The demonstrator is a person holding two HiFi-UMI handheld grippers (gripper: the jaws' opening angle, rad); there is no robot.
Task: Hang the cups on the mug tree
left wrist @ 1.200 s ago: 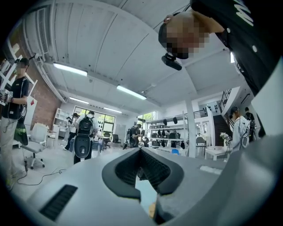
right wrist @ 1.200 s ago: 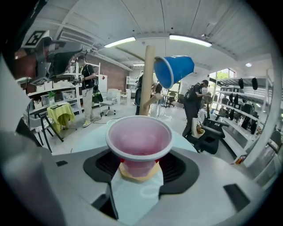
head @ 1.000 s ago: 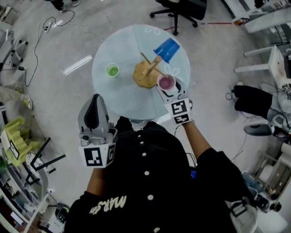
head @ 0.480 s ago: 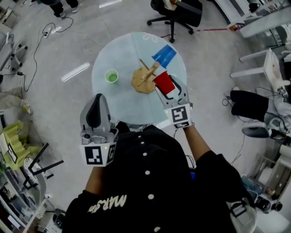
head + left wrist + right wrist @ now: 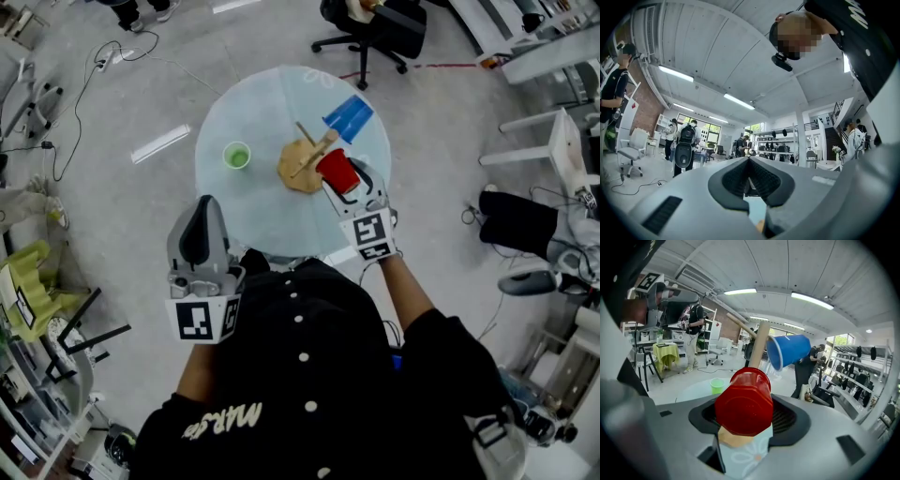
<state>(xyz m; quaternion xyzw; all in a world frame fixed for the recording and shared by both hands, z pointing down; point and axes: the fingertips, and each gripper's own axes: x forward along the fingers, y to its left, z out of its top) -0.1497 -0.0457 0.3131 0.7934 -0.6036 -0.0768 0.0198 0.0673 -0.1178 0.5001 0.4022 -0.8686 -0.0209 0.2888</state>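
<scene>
A red cup is tipped on its side just right of the wooden mug tree, with my right gripper shut on it. In the right gripper view the red cup shows its base between the jaws, close to the mug tree's post. A blue cup hangs on a far peg of the tree, and this blue cup points its mouth left. A green cup stands upright on the round glass table, left of the tree. My left gripper hangs shut and empty off the table's near edge.
An office chair stands beyond the table. Cables lie on the floor at the left. A yellow stool and racks are at the far left, dark bags at the right. People stand in the room's background.
The red cup was upright with its inside showing; it has been tipped over and carried up against the mug tree. The left gripper has hardly moved.
</scene>
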